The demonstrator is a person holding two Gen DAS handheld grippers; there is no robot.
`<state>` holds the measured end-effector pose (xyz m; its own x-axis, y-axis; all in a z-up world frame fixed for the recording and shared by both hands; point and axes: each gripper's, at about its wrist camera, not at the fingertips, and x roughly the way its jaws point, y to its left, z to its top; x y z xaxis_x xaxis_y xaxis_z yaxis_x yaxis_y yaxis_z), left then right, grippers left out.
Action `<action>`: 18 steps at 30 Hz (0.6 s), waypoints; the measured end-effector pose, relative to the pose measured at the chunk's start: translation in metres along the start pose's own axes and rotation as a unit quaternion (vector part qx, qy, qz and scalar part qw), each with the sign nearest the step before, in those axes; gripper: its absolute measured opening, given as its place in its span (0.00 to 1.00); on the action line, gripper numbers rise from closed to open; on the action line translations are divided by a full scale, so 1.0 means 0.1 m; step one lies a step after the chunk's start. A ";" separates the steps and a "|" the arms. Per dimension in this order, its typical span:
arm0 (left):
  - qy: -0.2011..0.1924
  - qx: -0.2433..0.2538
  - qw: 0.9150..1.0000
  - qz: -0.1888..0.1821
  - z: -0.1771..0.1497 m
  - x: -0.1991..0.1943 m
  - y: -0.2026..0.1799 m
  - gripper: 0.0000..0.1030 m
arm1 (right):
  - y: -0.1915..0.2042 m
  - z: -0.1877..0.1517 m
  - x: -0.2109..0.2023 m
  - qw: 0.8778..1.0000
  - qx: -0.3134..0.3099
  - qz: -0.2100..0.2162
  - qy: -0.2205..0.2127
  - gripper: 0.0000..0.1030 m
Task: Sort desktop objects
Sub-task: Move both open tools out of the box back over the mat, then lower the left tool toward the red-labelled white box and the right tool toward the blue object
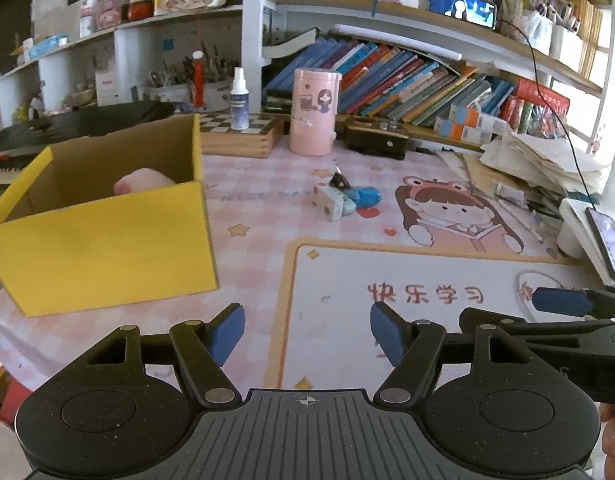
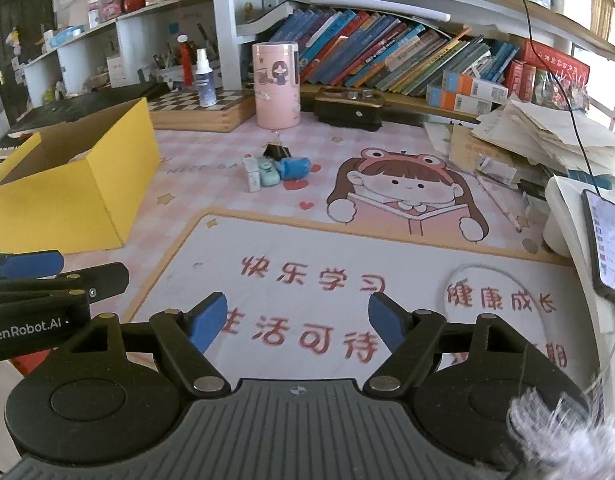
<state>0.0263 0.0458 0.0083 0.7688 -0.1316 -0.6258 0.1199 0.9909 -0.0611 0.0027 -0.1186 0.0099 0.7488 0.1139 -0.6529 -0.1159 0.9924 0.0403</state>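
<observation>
An open yellow cardboard box (image 1: 107,248) (image 2: 67,208) stands on the left of the pink desk mat, with a soft pink thing (image 1: 143,184) inside. A small cluster lies mid-desk: a little white carton (image 1: 329,200) (image 2: 252,174), a teal item (image 2: 269,174), a blue item (image 1: 367,196) (image 2: 295,168) and a black binder clip (image 1: 339,180) (image 2: 277,151). My left gripper (image 1: 305,332) hovers open over the mat's near part, nothing between its blue pads. My right gripper (image 2: 297,320) is open beside it on the right, also holding nothing. The cluster lies well ahead of both.
A pink canister (image 1: 313,112), a spray bottle (image 1: 239,100) on a chessboard case (image 1: 243,136) and a black device (image 1: 375,140) line the back. Shelves of leaning books rise behind. A loose paper pile (image 2: 547,136) and a phone (image 2: 607,240) on a white stand crowd the right.
</observation>
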 end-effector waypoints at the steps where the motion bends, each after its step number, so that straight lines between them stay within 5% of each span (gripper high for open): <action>1: 0.001 0.000 1.000 0.000 0.02 0.03 -0.02 0.69 | -0.03 0.02 0.03 1.000 0.000 0.000 0.001 0.75; 18: 0.013 -0.024 0.999 0.028 0.37 0.57 -0.32 0.69 | -0.47 0.43 0.57 0.999 -0.016 0.030 0.017 0.75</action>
<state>0.0897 0.0060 0.0038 0.7573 -0.0751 -0.6487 0.0458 0.9970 -0.0619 0.0782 -0.1564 0.0034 0.7177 0.1711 -0.6751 -0.1811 0.9819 0.0564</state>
